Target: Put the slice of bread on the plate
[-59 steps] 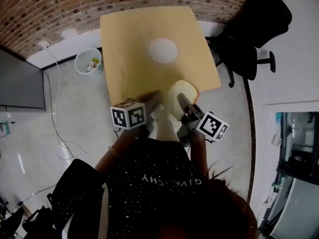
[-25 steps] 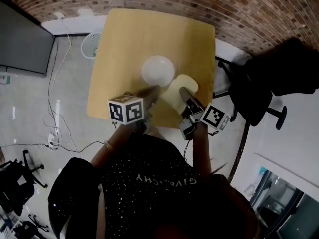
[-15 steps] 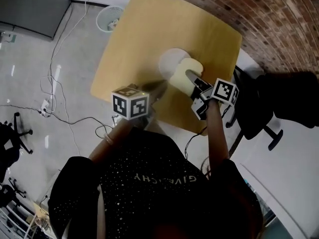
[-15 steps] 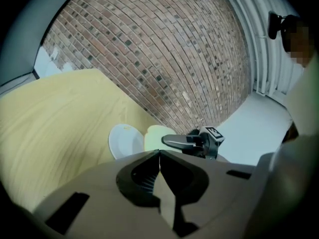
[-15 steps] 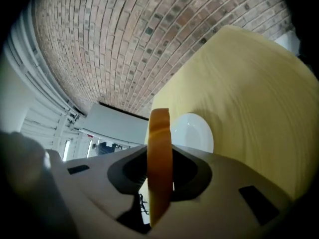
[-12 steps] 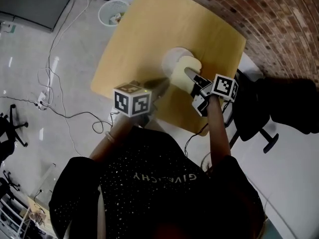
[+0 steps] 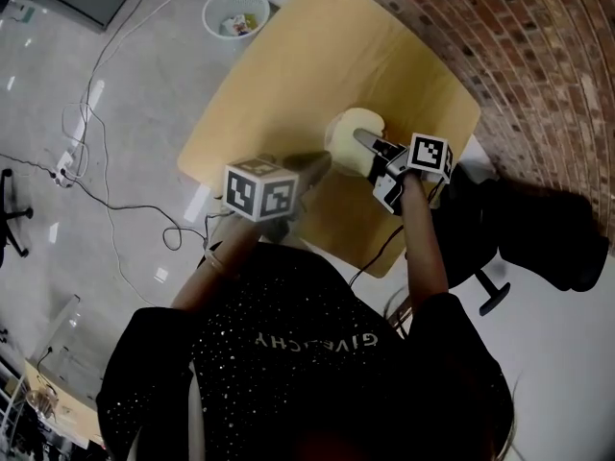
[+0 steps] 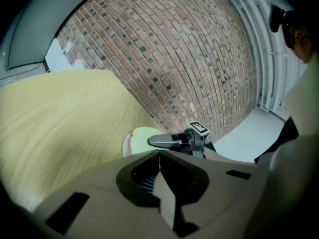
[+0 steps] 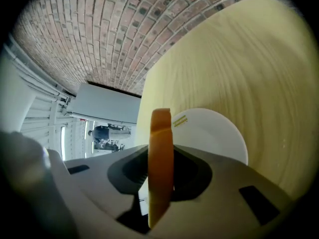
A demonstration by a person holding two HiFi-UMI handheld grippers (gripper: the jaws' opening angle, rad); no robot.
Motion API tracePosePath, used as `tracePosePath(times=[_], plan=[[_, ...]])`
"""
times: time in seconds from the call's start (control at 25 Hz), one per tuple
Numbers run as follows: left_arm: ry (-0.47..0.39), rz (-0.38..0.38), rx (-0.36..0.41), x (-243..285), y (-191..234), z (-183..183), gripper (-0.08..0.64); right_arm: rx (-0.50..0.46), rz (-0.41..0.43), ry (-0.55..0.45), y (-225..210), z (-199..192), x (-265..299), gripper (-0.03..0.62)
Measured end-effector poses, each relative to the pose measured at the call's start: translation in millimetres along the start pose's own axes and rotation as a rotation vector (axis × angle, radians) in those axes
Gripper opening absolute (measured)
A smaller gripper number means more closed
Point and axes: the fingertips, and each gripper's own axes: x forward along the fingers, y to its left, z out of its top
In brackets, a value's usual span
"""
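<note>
Between the jaws of the right gripper, a pale, brown-crusted slice of bread stands clamped on edge, close over the round white plate on the light wooden table. Nearby, the left gripper hovers, jaws together and empty.

Left gripper: jaws pressed together, nothing between them; pointed forward and slightly down; marker cube at its rear, over the hand
Left forearm: bare, bent at the elbow, reaching forward from the torso

Right gripper: jaws part-open and clamped on a slice of bread, which stands on edge between the pads and projects beyond the tips; tilted downward more steeply than the left; its tips lie just ahead of and beside the left gripper's tips
Right forearm: bare, nearly straight, extended further than the left
</note>
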Motion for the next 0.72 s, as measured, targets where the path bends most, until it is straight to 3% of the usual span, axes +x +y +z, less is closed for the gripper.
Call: tracePosePath(times=[0.24, 0.36, 0.44, 0.6, 0.72], plan=[[-0.017, 0.010, -0.016, -6.8, 9.8, 12.7, 0.011, -0.061, -0.117, -0.007, -11.0, 1.6, 1.5, 0.119], [-0.012, 0.002, -0.014, -8.7, 8.7, 14.8, 0.011, -0.148, -0.218, -0.001, -15.7, -1.6, 0.0, 0.240], [-0.004, -0.006, -0.008, -8.6, 6.5, 14.8, 0.011, -0.209, -0.294, 0.001, -19.7, -3.6, -2.8, 0.278], [0.014, -0.018, 0.008, -6.1, 0.9, 12.2, 0.011, -0.278, -0.426, -0.085, -28.3, 5.4, -20.4, 0.288], [0.025, -0.026, 0.020, -4.5, -3.0, 9.7, 0.011, -0.315, -0.474, -0.150, -26.5, 12.9, -36.4, 0.291]])
